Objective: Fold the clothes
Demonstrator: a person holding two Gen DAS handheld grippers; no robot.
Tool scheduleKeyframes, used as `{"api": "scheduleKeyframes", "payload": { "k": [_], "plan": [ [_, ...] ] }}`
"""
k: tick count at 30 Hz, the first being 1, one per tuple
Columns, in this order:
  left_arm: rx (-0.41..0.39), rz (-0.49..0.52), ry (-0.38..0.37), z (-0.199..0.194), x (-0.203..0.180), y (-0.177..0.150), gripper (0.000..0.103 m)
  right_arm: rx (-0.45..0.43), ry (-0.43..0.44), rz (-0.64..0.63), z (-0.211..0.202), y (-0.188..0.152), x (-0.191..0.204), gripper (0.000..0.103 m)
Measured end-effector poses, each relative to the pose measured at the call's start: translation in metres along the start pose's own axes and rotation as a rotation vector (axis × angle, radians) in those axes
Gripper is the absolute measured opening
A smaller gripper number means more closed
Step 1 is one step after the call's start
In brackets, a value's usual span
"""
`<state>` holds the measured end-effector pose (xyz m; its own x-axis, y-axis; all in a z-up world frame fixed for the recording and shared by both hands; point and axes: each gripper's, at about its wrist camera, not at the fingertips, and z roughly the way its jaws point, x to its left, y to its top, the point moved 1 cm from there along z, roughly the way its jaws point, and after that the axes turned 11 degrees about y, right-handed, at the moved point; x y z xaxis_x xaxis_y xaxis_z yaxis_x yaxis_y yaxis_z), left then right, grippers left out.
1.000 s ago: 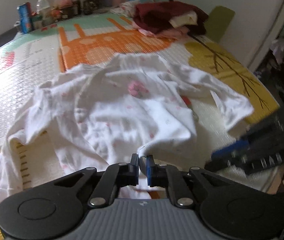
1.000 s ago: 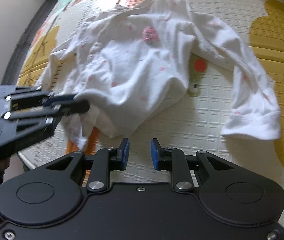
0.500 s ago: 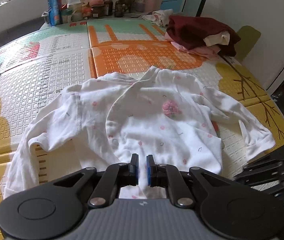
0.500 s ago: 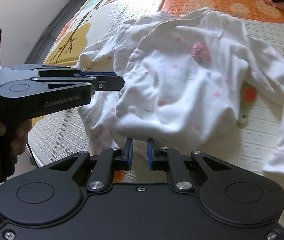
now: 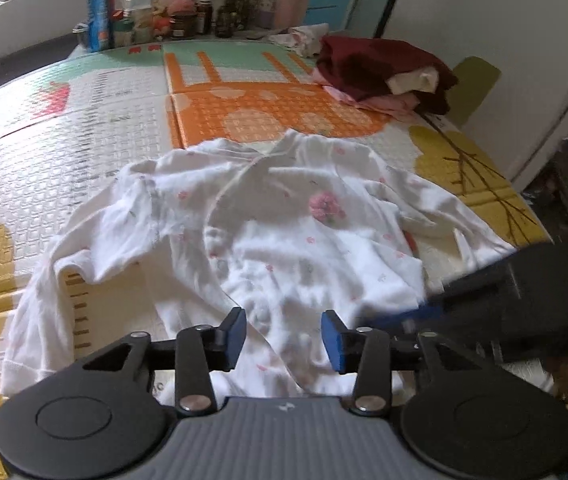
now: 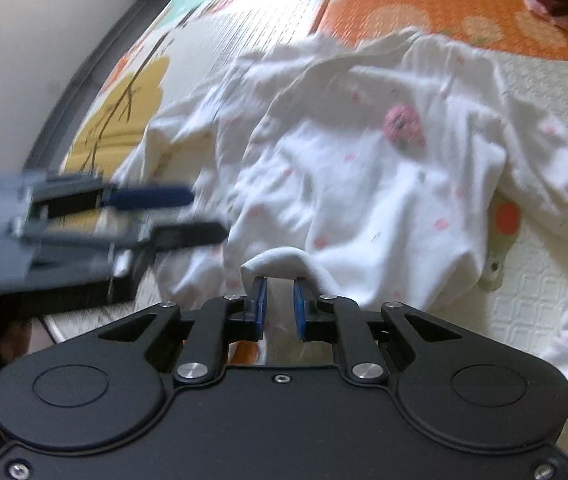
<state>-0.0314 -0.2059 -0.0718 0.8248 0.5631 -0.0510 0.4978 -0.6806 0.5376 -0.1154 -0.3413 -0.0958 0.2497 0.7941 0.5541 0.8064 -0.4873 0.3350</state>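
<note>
A white baby garment [image 5: 284,232] with small pink dots and a pink flower lies spread on the play mat; it also shows in the right wrist view [image 6: 384,184]. My left gripper [image 5: 284,336] is open, its blue pads over the garment's near hem, holding nothing. It appears blurred at the left of the right wrist view [image 6: 163,212]. My right gripper [image 6: 279,304] has its jaws close together around a fold of the garment's hem, which bulges over the fingertips. The right gripper shows blurred at the right of the left wrist view [image 5: 484,300].
A colourful foam play mat [image 5: 263,108] covers the surface. A pile of dark red and pink clothes [image 5: 384,72] lies at the far right. Bottles, cans and jars [image 5: 171,16] stand along the far edge. A white wall [image 5: 484,20] rises at the right.
My left gripper has opened and let go of the hem. My right gripper has taken hold of the hem's fold. The garment has settled flatter on the mat.
</note>
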Motion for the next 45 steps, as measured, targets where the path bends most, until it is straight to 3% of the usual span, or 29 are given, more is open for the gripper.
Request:
{"api": "scheduleKeyframes", "payload": {
  "k": [11,14,18,21,25,27,34,39,45],
  "plan": [
    [-0.009,0.139,-0.136,-0.004,-0.037,-0.015,0.058,-0.029,-0.007,0.081,-0.001,0.023,-0.021,0.013],
    [-0.005,0.165,-0.133,-0.001,-0.048,-0.017,0.062,-0.023,-0.009,0.090,0.001,0.024,-0.022,0.013],
    [0.005,0.177,-0.074,0.008,-0.051,-0.016,0.062,-0.021,-0.011,0.095,0.002,0.025,-0.023,0.013],
    [0.023,0.173,-0.035,0.017,-0.049,-0.014,0.051,-0.024,-0.012,0.095,0.002,0.026,-0.022,0.013],
    [0.052,0.151,-0.019,0.024,-0.042,-0.011,0.013,-0.032,-0.015,0.099,-0.001,0.026,-0.022,0.013],
    [0.056,0.139,-0.014,0.026,-0.039,-0.011,0.009,-0.038,-0.015,0.103,-0.003,0.025,-0.022,0.013],
    [0.024,0.055,0.003,0.019,-0.025,-0.004,0.007,-0.061,0.032,0.085,-0.021,0.021,-0.017,0.014],
    [-0.014,-0.008,0.026,0.013,-0.011,0.009,0.007,-0.009,0.083,0.020,-0.025,0.006,-0.003,0.015],
    [-0.041,-0.085,0.028,0.008,0.002,0.018,0.007,0.033,0.039,-0.043,-0.007,-0.006,0.013,0.015]
  ]
}}
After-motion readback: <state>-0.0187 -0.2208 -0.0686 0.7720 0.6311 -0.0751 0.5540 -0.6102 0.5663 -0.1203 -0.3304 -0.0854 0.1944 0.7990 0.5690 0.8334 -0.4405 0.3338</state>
